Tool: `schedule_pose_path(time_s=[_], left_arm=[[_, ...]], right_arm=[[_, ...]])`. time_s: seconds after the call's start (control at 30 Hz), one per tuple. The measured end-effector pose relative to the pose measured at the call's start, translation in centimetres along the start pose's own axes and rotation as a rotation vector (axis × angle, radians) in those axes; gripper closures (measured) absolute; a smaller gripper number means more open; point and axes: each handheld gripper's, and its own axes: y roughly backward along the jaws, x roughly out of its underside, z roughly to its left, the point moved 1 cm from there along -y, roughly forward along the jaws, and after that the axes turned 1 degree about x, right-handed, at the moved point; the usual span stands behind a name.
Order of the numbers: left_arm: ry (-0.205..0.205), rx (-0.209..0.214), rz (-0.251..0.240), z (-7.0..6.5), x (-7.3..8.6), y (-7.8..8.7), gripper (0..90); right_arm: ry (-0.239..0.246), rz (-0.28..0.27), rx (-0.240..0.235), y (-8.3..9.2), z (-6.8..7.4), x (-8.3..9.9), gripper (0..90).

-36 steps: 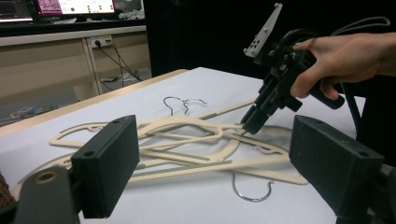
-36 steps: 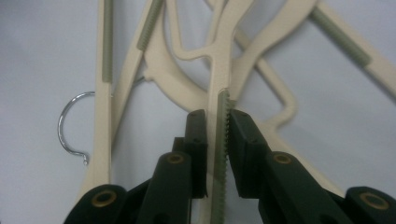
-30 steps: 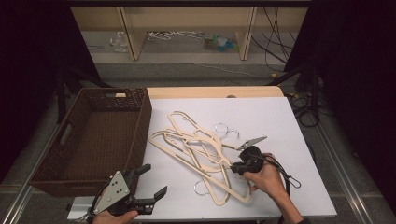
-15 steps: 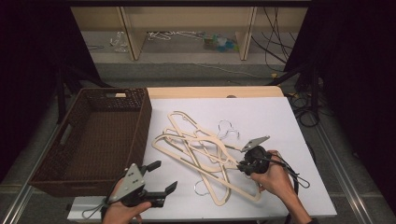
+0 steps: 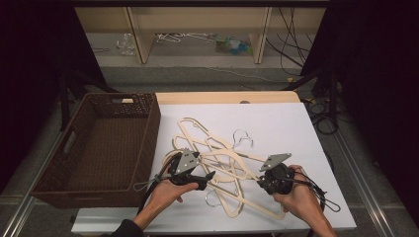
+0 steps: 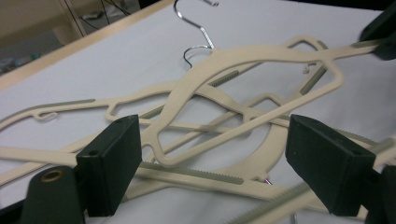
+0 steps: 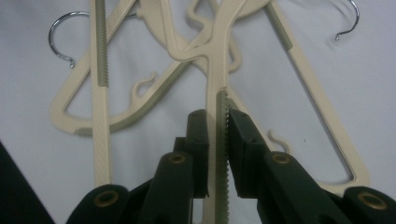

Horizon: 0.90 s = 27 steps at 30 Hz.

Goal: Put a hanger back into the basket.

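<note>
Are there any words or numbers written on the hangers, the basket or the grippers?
None: no words or numbers can be read on the hangers, the basket, the left gripper or the right gripper. The things on the far shelf are too small and blurred to read.

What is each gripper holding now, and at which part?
The right gripper clamps a cream hanger by its ribbed arm. The left gripper is open and holds nothing.

Black grippers (image 5: 205,177), grey plates, brass screws, dark sleeve (image 5: 123,230).
</note>
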Motion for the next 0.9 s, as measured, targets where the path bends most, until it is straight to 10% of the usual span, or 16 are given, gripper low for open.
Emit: schedule_pose_path(time_s=[0.23,0.57,0.9], left_arm=[[-0.019,0.010,0.035,0.5,-0.8,-2.6,26.1],[-0.084,0.134,0.080,-0.2,-2.2,-5.1,40.7],[-0.157,0.203,0.116,0.2,-2.9,-5.0,57.9]], right_arm=[[0.029,0.005,-0.005,1.3,0.6,1.2,79.7],[0.056,0.005,-0.011,1.8,1.2,1.3,79.6],[0.091,-0.003,-0.009,2.0,1.2,1.5,79.6]])
